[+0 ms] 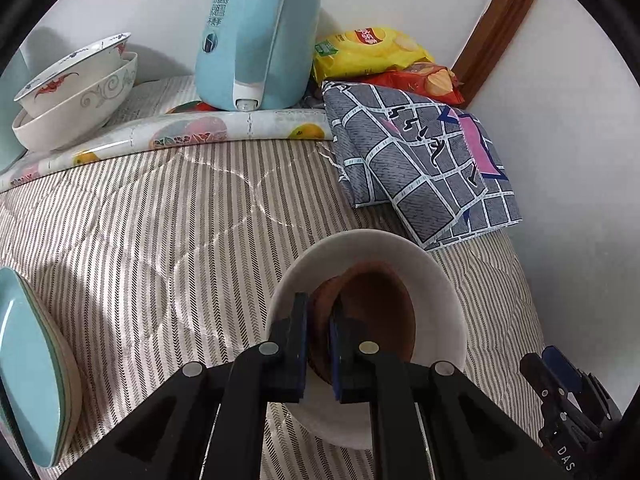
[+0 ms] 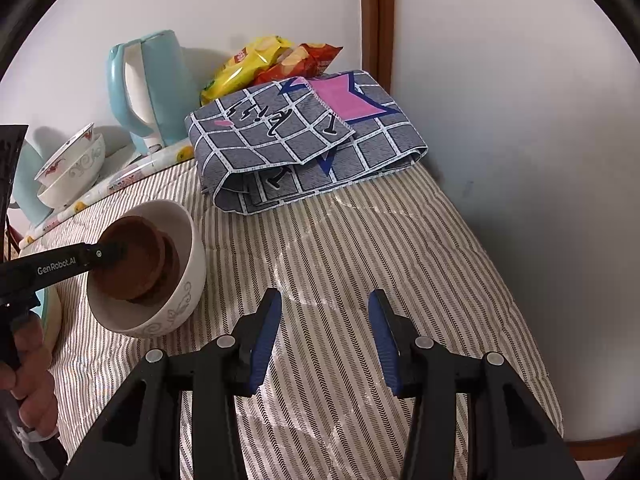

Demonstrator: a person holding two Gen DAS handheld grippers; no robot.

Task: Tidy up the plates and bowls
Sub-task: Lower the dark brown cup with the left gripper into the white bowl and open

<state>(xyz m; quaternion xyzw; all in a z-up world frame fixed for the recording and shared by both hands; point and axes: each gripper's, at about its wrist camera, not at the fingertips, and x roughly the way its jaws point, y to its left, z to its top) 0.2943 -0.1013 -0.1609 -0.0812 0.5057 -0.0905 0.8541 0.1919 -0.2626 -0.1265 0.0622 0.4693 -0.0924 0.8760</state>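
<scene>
My left gripper (image 1: 320,312) is shut on the rim of a brown bowl (image 1: 380,312), which sits inside a white bowl (image 1: 444,280) on the striped cloth. The right wrist view shows the same brown bowl (image 2: 136,260) in the white bowl (image 2: 188,288), with the left gripper (image 2: 116,251) reaching in from the left. My right gripper (image 2: 324,312) is open and empty above the cloth, to the right of the bowls. Two stacked patterned bowls (image 1: 76,92) stand at the back left. Teal plates (image 1: 28,364) lie at the left edge.
A light blue kettle (image 1: 260,32) stands at the back on a fruit-print mat (image 1: 168,136). A folded grey checked cloth (image 1: 424,168) and two crisp bags (image 1: 372,52) lie at the back right by the wall. The right gripper (image 1: 568,392) shows at lower right.
</scene>
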